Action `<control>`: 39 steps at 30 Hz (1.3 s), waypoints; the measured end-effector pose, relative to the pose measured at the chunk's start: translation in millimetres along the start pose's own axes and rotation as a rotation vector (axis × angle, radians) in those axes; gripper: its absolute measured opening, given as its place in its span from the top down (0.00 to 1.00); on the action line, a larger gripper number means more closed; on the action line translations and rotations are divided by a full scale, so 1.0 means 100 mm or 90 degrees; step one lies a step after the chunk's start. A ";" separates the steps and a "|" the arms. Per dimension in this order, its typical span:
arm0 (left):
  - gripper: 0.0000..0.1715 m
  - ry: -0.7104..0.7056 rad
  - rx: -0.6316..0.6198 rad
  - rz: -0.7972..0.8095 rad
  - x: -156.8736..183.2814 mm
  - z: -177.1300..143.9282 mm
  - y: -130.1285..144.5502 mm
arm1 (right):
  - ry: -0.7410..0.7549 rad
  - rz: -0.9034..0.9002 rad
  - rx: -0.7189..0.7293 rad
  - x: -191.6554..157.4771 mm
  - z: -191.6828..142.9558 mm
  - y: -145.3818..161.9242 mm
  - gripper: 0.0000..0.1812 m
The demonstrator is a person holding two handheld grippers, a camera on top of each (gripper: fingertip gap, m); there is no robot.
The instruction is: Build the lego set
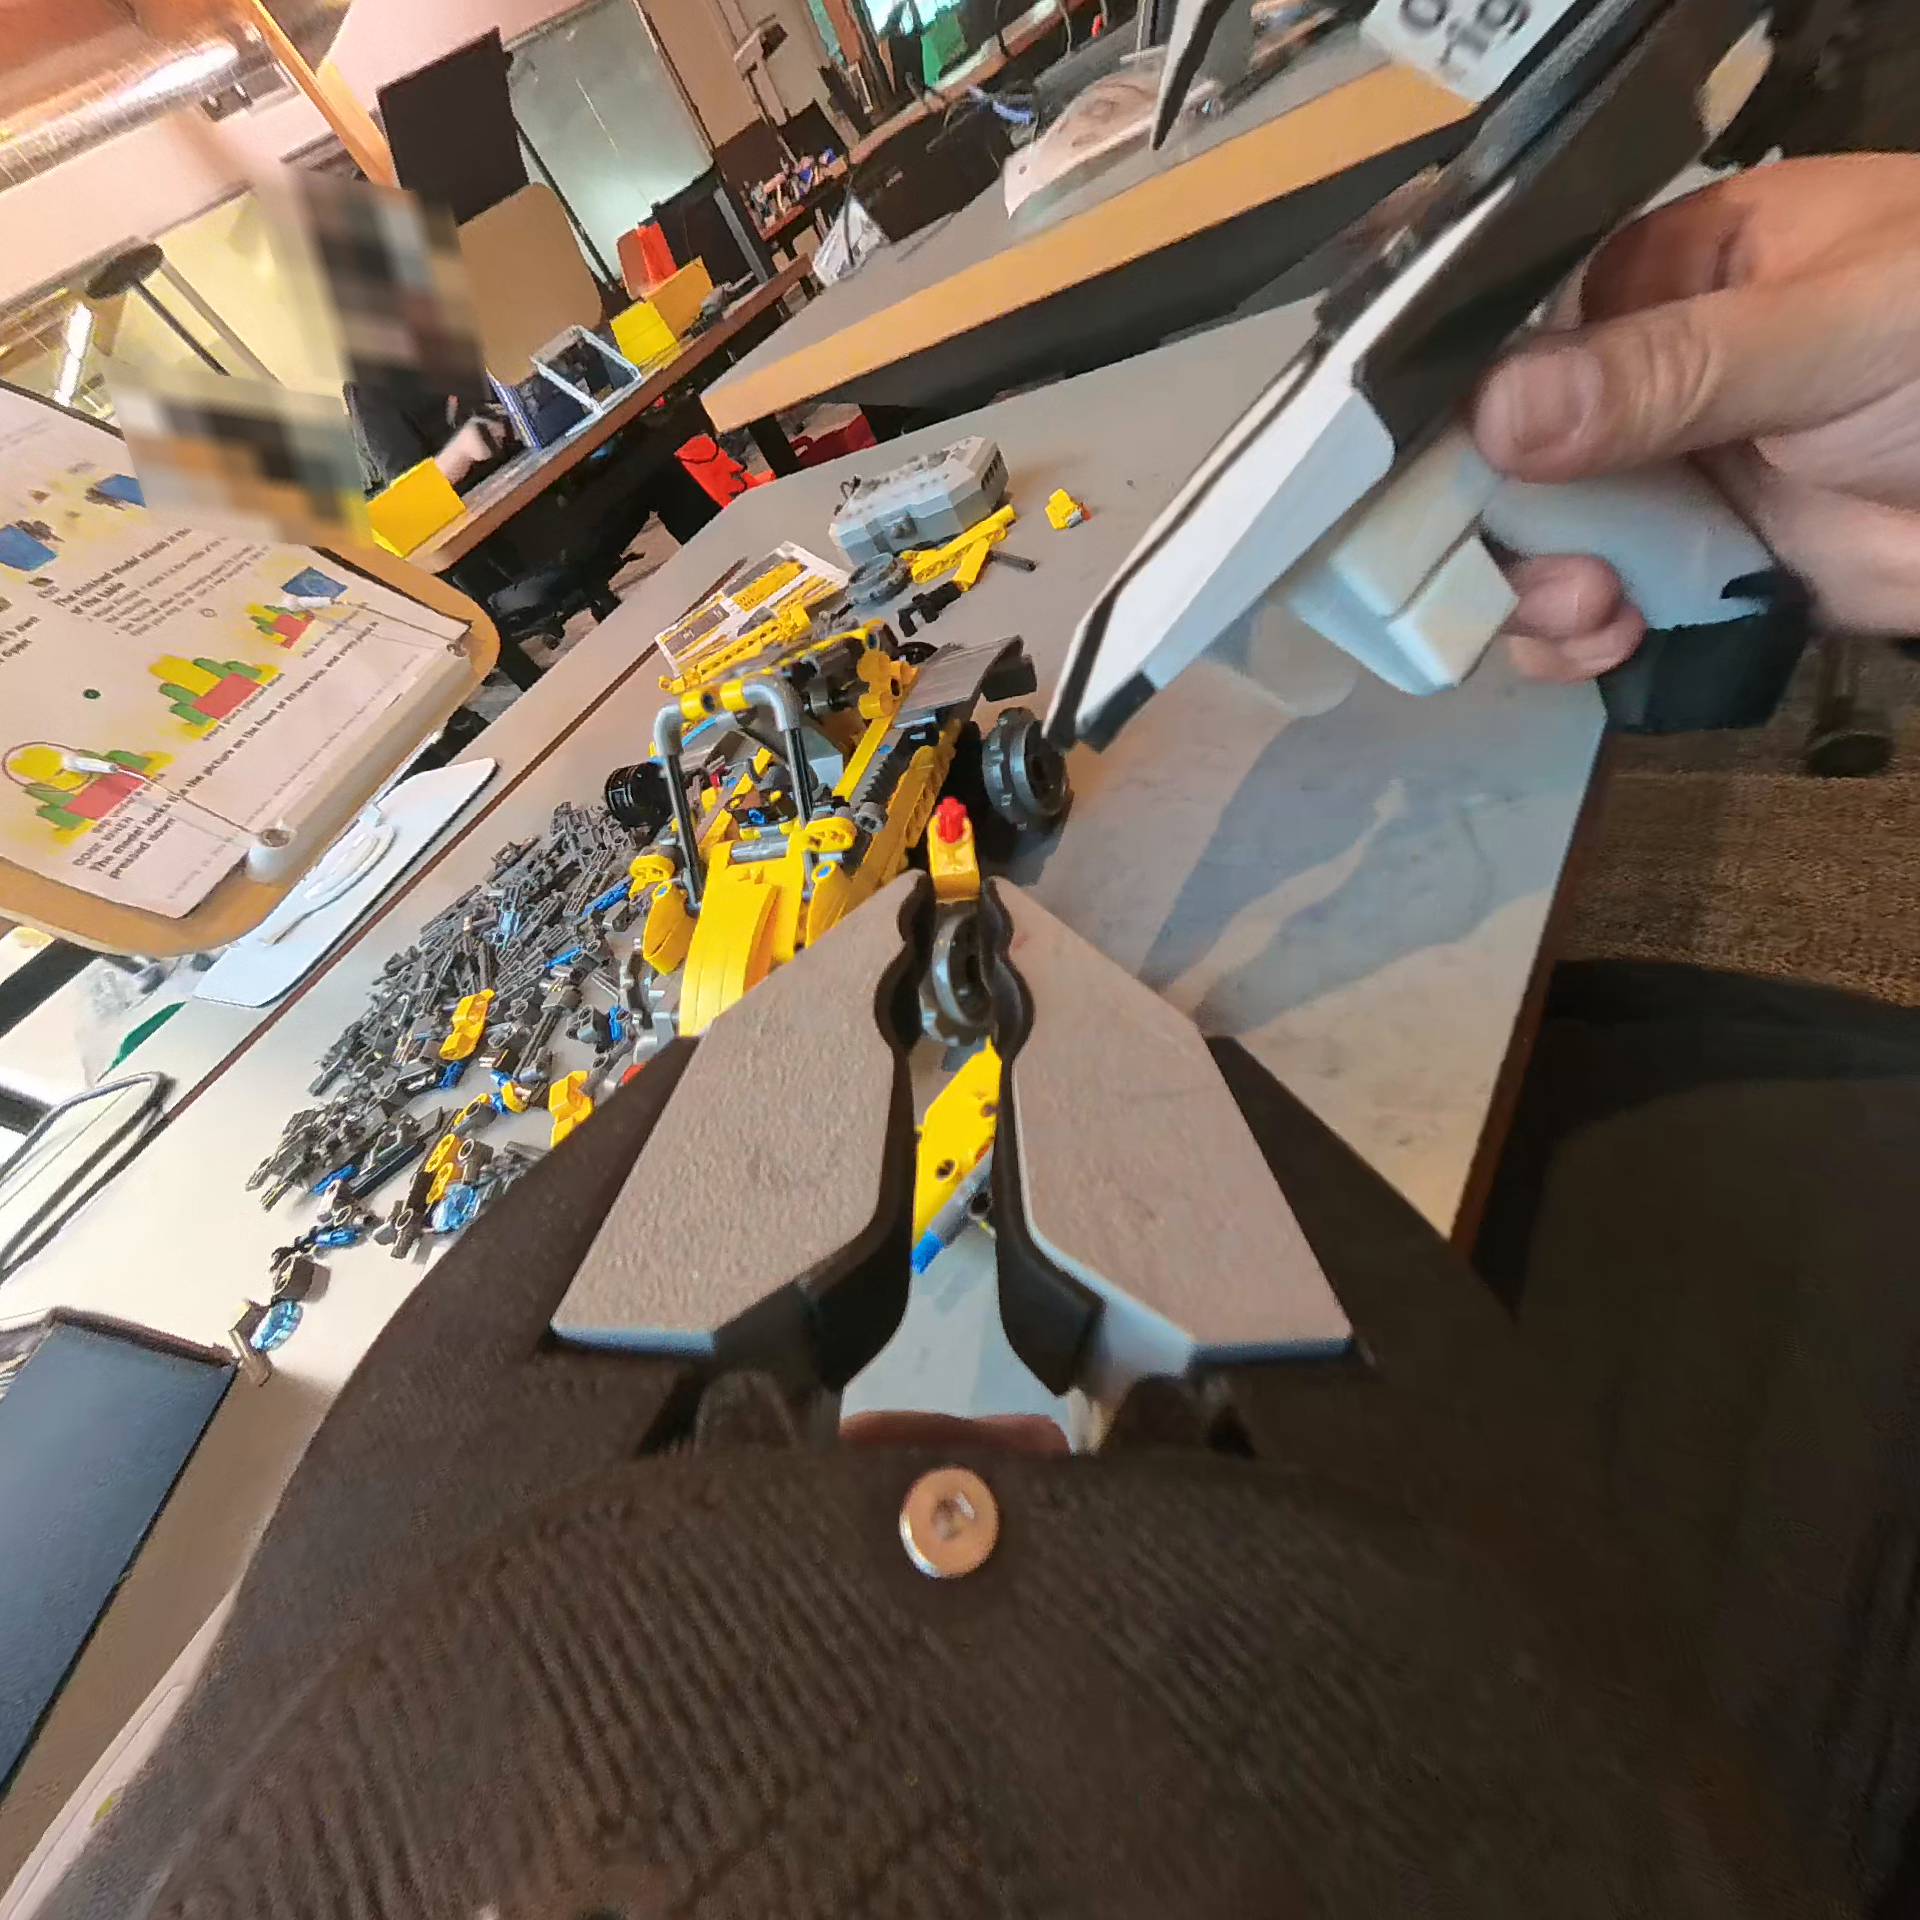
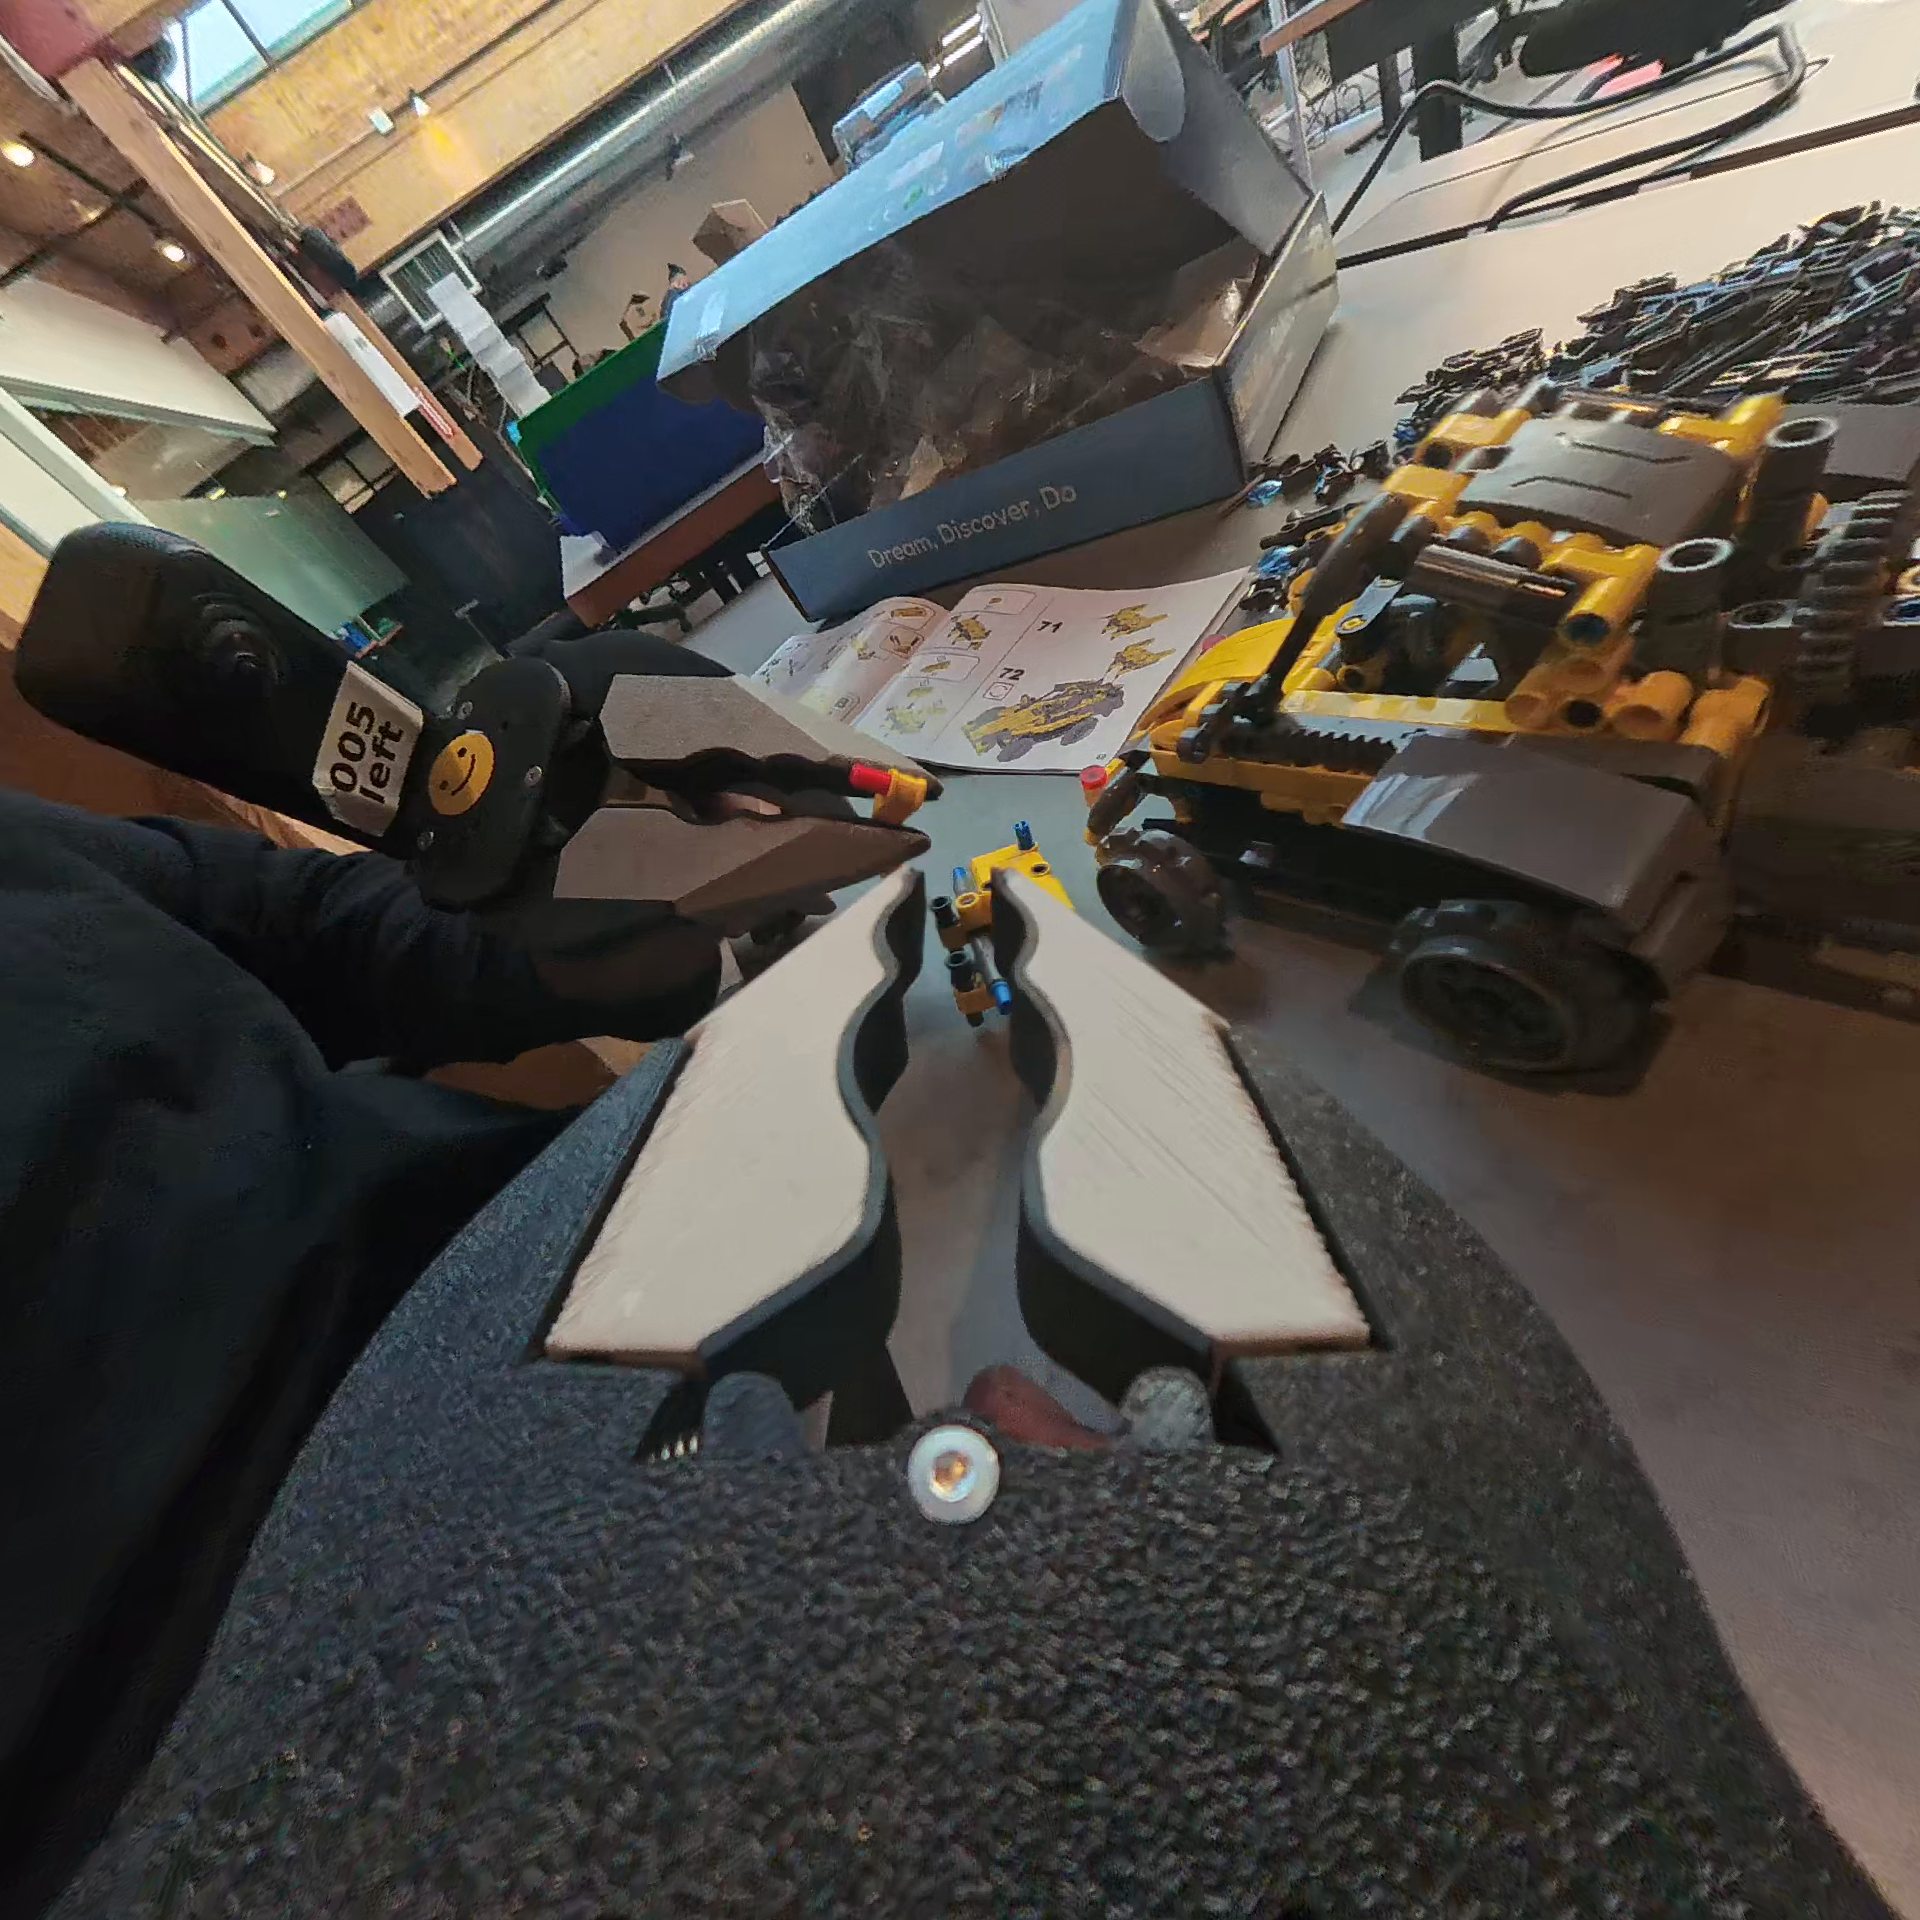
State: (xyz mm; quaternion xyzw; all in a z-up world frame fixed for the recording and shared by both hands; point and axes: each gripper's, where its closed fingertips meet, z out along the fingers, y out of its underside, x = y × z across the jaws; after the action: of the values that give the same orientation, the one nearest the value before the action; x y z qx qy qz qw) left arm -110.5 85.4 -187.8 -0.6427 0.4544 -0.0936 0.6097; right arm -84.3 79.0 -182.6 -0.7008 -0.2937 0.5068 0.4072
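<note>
The left claw (image 1: pixel 958 883) is closed on a small assembly: a dark grey gear (image 1: pixel 961 982) with a yellow connector (image 1: pixel 951 854) and red pin (image 1: pixel 949 821) jutting past the tips; the right claw (image 2: pixel 958 878) is narrowly parted, empty, hovering over a small yellow pinned piece (image 2: pixel 982 940) lying on the grey surface (image 2: pixel 1558 1247) just ahead, long axis running away from it; the yellow brick-built vehicle (image 2: pixel 1507 675) stands just to the right.

Your left gripper (image 1: pixel 958 894) is clamped on a grey gear (image 1: pixel 961 982) carrying a yellow piece with a red pin (image 1: pixel 951 847) at its tips. Your right gripper (image 2: pixel 958 891) hovers, jaws parted, just above a small yellow assembly (image 2: pixel 979 935) (blue and black pins showing) on the table, beside the yellow-and-black model car (image 2: pixel 1507 686).
</note>
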 end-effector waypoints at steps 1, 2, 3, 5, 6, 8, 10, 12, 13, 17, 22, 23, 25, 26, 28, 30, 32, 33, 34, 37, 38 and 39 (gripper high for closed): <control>0.98 0.001 0.010 -0.005 0.00 -0.01 -0.03 | -0.006 0.005 -0.006 -0.02 0.02 0.01 0.91; 0.98 0.001 0.019 -0.013 -0.01 -0.02 -0.05 | -0.014 0.011 -0.007 -0.05 0.04 0.01 0.88; 0.98 0.001 0.024 -0.021 -0.01 -0.03 -0.07 | -0.028 0.017 -0.004 -0.09 0.05 0.01 0.88; 0.98 0.003 0.029 -0.031 -0.01 -0.04 -0.09 | -0.050 0.023 0.001 -0.17 0.08 -0.01 0.88; 0.98 0.001 0.031 -0.031 -0.01 -0.05 -0.09 | -0.052 0.025 0.002 -0.18 0.08 -0.01 0.88; 0.98 0.001 0.037 -0.029 -0.01 -0.06 -0.11 | -0.061 0.026 0.009 -0.22 0.08 -0.04 0.88; 0.98 0.001 0.039 -0.027 0.01 -0.06 -0.12 | -0.073 0.041 0.020 -0.25 0.07 -0.07 0.89; 0.98 0.003 0.038 -0.023 0.03 -0.06 -0.13 | -0.083 0.068 0.022 -0.26 0.08 -0.06 0.90; 0.98 0.003 0.037 -0.019 0.04 -0.06 -0.13 | -0.082 0.074 0.020 -0.25 0.09 -0.05 0.90; 0.98 -0.008 0.034 0.005 0.07 -0.06 -0.15 | -0.076 0.075 0.005 -0.25 0.15 0.00 0.90; 0.97 -0.012 0.040 0.024 0.12 -0.06 -0.17 | -0.096 0.087 0.014 -0.31 0.16 -0.03 0.92; 0.97 -0.012 0.041 0.024 0.13 -0.06 -0.17 | -0.095 0.089 0.013 -0.30 0.17 -0.03 0.93; 0.97 -0.013 0.041 0.024 0.14 -0.06 -0.17 | -0.095 0.092 0.010 -0.31 0.19 -0.01 0.94; 0.97 -0.016 0.040 0.025 0.14 -0.06 -0.17 | -0.096 0.095 0.013 -0.31 0.19 0.00 0.94; 0.97 -0.018 0.039 0.025 0.15 -0.06 -0.17 | -0.091 0.092 0.020 -0.30 0.19 -0.01 0.95; 0.97 -0.014 0.037 0.019 0.15 -0.05 -0.16 | -0.084 0.084 0.019 -0.29 0.20 0.00 0.96; 0.97 -0.007 0.032 0.009 0.15 -0.04 -0.14 | -0.076 0.077 0.011 -0.27 0.20 0.02 0.96; 0.97 -0.005 0.030 0.008 0.16 -0.04 -0.13 | -0.071 0.075 0.008 -0.26 0.20 0.03 0.95; 0.97 -0.006 0.028 0.012 0.16 -0.04 -0.13 | -0.069 0.075 0.008 -0.25 0.20 0.03 0.95; 0.97 -0.021 0.016 0.033 0.15 -0.03 -0.10 | -0.058 0.084 0.012 -0.22 0.20 0.04 0.95; 0.97 -0.024 0.013 0.035 0.15 -0.02 -0.10 | -0.053 0.082 0.015 -0.22 0.20 0.04 0.95; 0.98 -0.028 0.013 0.036 0.15 -0.02 -0.10 | -0.051 0.082 0.020 -0.22 0.20 0.04 0.95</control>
State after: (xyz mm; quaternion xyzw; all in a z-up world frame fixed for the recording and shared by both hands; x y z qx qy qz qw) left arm -99.2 71.9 -185.1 -0.6254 0.4578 -0.0673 0.6283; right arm -110.3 64.7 -178.8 -0.6908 -0.2564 0.5641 0.3725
